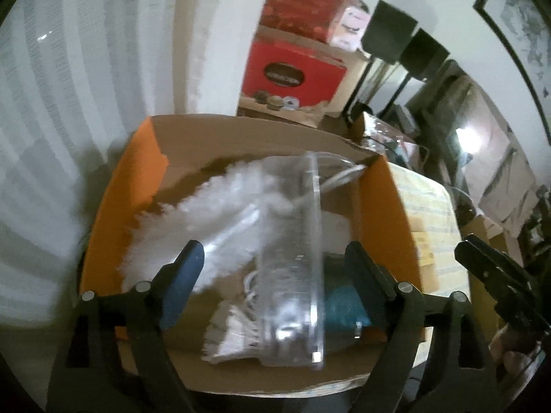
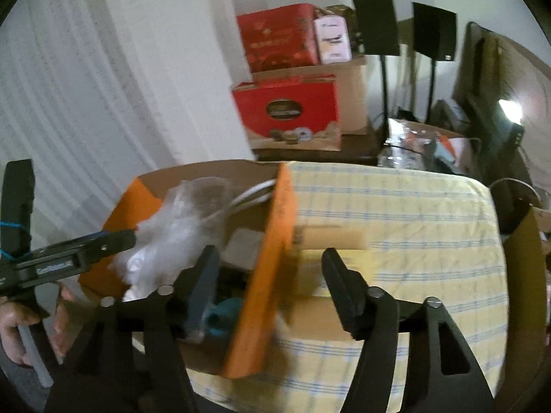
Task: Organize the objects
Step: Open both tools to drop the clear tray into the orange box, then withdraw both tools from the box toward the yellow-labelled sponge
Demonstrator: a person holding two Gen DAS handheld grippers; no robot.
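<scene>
Left gripper [image 1: 275, 275] hangs over the cardboard box [image 1: 120, 186], jaws wide apart, holding nothing. Dead between them sits the clear plastic container [image 1: 292, 258], its long axis running straight away from the jaws, so it's the nearer taker. Right gripper [image 2: 272, 282], jaws also apart, straddles the box's orange flap [image 2: 265, 275].

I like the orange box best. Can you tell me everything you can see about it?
The orange box is an open cardboard carton: bright orange outside, plain brown inside, flaps up, one rim torn. It sits on a yellow checked cloth at the table's left end. Inside lie a clear plastic container, something white and fluffy, a white cable and a teal object. The left gripper hovers open above it; the right gripper straddles its right wall.
</scene>
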